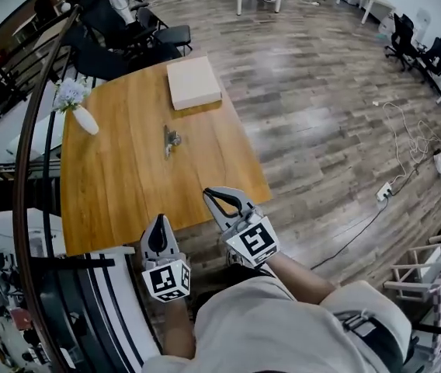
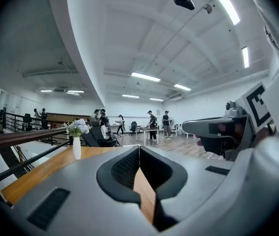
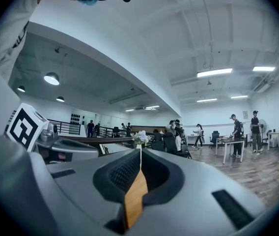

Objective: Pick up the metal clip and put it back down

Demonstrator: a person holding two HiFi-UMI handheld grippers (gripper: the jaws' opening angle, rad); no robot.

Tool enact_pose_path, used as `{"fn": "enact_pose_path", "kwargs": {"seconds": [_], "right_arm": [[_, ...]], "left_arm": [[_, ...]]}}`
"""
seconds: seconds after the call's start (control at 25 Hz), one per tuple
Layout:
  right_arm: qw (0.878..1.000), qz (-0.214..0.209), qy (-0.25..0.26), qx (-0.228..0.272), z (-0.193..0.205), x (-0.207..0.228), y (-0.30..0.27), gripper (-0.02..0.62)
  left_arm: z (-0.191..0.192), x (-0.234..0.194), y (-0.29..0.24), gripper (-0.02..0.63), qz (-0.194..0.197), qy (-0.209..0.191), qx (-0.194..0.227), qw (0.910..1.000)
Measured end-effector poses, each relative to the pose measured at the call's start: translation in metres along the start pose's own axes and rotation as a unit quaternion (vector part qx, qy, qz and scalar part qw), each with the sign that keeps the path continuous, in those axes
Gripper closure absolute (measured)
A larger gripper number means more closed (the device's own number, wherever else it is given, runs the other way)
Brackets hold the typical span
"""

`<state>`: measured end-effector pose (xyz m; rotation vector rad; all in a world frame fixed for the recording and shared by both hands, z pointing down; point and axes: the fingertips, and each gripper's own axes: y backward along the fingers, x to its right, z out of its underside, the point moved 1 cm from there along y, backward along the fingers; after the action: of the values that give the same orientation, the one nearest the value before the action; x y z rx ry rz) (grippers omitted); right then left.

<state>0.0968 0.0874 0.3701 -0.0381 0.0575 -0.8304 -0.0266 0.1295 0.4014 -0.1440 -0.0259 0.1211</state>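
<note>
The metal clip (image 1: 171,140) lay near the middle of the tabletop (image 1: 112,185). The box (image 1: 193,82) sat behind it, at the far right corner. The vase (image 1: 81,113) stood by the left edge, left of the clip and well apart from it. The left gripper (image 1: 158,224) and the right gripper (image 1: 213,196) were side by side at the near edge, both well apart from the clip. Chairs (image 1: 151,37) stood behind the far edge. A cable (image 1: 360,228) lay on the floor (image 1: 314,107), right of the tabletop.

Here's the count right now: one wooden table (image 1: 119,185), one metal clip (image 1: 171,140), one flat box (image 1: 193,83), one white vase (image 1: 85,120) of flowers, and two grippers, left gripper (image 1: 158,224) and right gripper (image 1: 217,197).
</note>
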Motion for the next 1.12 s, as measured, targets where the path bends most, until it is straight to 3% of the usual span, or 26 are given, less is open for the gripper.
{"fn": "enact_pose_path", "kwargs": {"seconds": [0.36, 0.56, 1.12], "right_arm": [[0.998, 0.000, -0.019, -0.058, 0.047, 0.093, -0.065, 0.568], [0.994, -0.006, -0.057, -0.097, 0.085, 0.100, -0.097, 0.568], [0.979, 0.017, -0.069, -0.190, 0.177, 0.125, -0.231, 0.568]], "left_arm": [[0.034, -0.009, -0.107, 0.581, -0.006, 0.002, -0.064, 0.9979], [0.065, -0.021, -0.129, 0.581, 0.006, 0.004, -0.098, 0.9952], [0.129, -0.085, -0.243, 0.581, 0.067, 0.053, -0.169, 0.9820]]}}
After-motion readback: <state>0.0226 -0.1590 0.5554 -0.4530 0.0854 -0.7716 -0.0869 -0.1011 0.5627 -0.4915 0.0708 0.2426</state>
